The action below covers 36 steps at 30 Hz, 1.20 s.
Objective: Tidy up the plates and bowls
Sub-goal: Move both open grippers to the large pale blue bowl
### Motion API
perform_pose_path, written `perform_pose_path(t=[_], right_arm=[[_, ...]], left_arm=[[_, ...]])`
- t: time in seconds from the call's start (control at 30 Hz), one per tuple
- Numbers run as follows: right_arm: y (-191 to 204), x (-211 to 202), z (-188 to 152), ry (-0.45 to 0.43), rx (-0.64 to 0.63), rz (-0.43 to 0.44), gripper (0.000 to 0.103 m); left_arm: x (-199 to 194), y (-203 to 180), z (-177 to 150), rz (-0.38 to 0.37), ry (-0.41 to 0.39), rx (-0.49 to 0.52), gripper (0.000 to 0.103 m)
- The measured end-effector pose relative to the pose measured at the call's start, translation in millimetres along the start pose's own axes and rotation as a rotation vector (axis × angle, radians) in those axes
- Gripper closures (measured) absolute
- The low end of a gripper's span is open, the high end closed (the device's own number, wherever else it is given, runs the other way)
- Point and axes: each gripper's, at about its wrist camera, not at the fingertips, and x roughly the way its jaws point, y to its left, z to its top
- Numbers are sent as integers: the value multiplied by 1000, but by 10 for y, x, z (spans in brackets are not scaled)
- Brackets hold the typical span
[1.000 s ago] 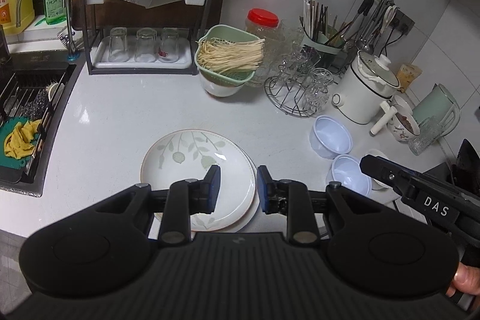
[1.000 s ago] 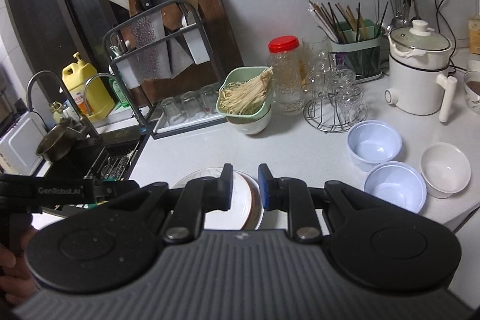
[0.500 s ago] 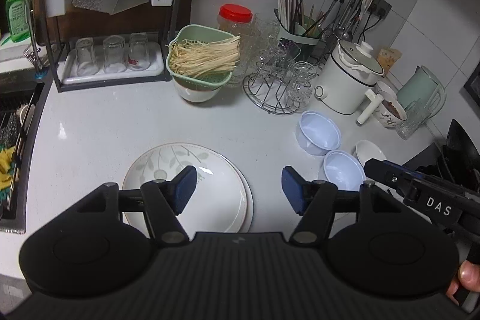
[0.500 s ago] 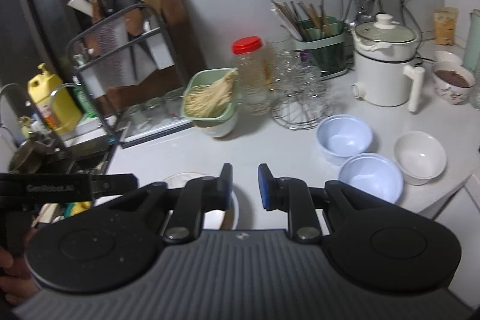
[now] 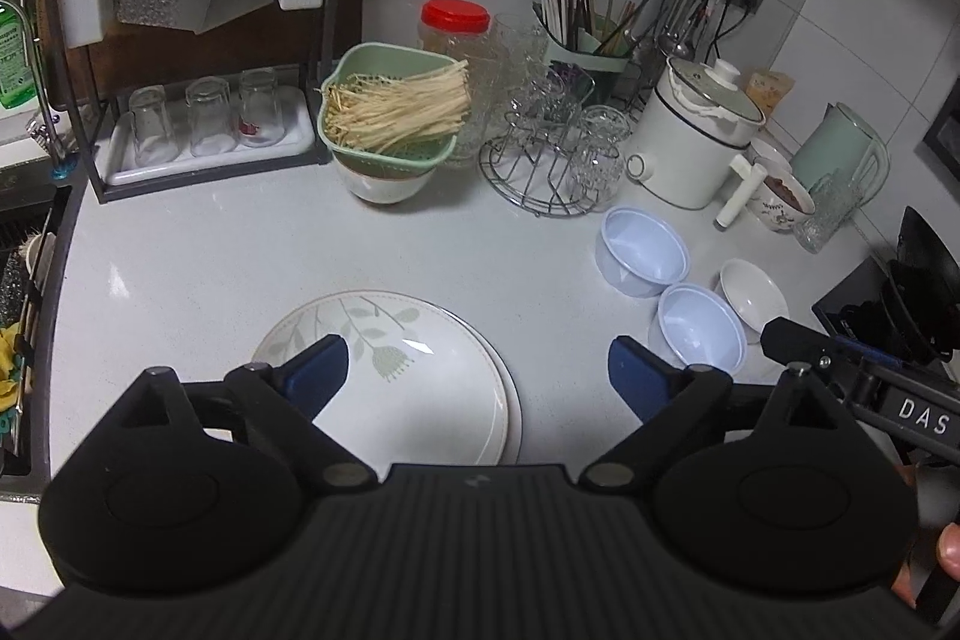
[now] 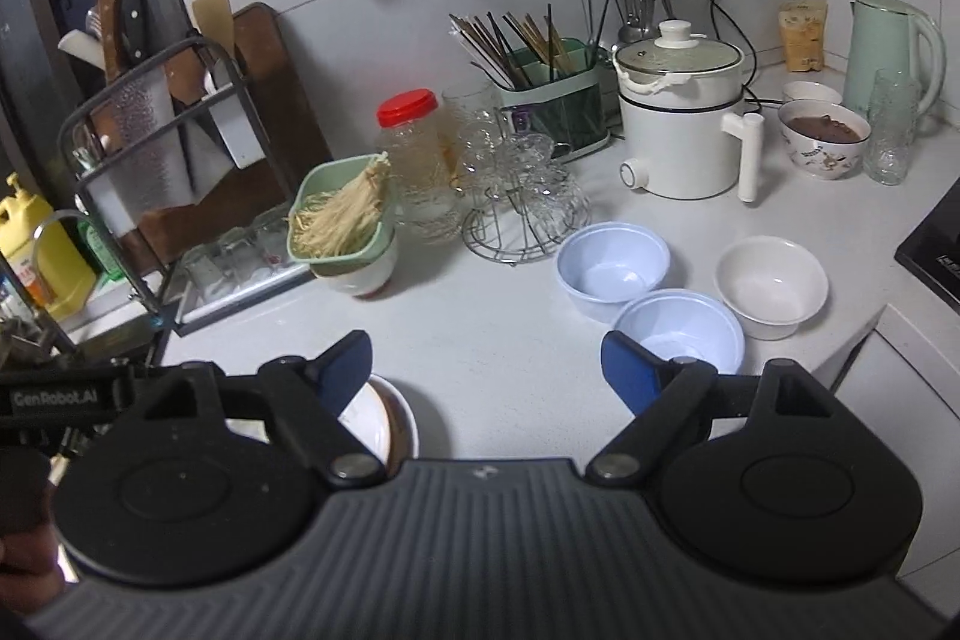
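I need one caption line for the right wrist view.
Open right gripper above the counter, facing two light blue bowls and a white bowl.

Glossy glazed plate [image 5: 414, 370]; pale blue bowls [image 6: 612, 268], likely plastic; matt countertop [image 5: 240, 268]; wire-metal glass rack [image 5: 540, 172].

Beside the white pot [image 6: 681, 142]: two pale blue bowls [image 6: 612, 268], a plain white bowl [image 6: 771, 286], a white plate [image 5: 414, 370] with grey-green leaf sprigs, a red-lidded jar [image 5: 454, 40], a green basket [image 5: 384, 112].

Stacked plates [image 5: 420, 388] left — three bowls [image 5: 642, 259] clustered right, on counter [image 5: 240, 274]
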Motion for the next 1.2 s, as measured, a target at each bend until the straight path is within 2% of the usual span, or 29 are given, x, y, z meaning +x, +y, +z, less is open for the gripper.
perform_pose_path(t=[0.17, 0.37, 0.53, 0.63, 0.73, 1.03, 1.1, 1.2], right_arm=[[-94, 28, -52, 22, 6, -13, 18], [-395, 109, 30, 33, 37, -67, 18], [-647, 226, 69, 37, 43, -99, 18], [-822, 319, 63, 39, 67, -113, 18], [-981, 410, 63, 31, 70, -131, 18], [-1376, 688, 35, 56, 99, -140, 19], [-1440, 739, 63, 55, 104, -136, 19], [-1494, 801, 85, 58, 103, -136, 19]], left_arm=[[67, -105, -20, -50, -6, -32, 7], [273, -438, 10, -74, 3, 18, 7], [532, -685, 35, -68, 17, 49, 7], [694, -838, 68, -47, 23, 98, 7], [872, -961, 111, -57, 26, 136, 7], [1481, -1273, 193, -84, 96, 178, 7], [1569, -1345, 223, -84, 128, 174, 7], [1617, -1454, 274, -94, 127, 204, 7]])
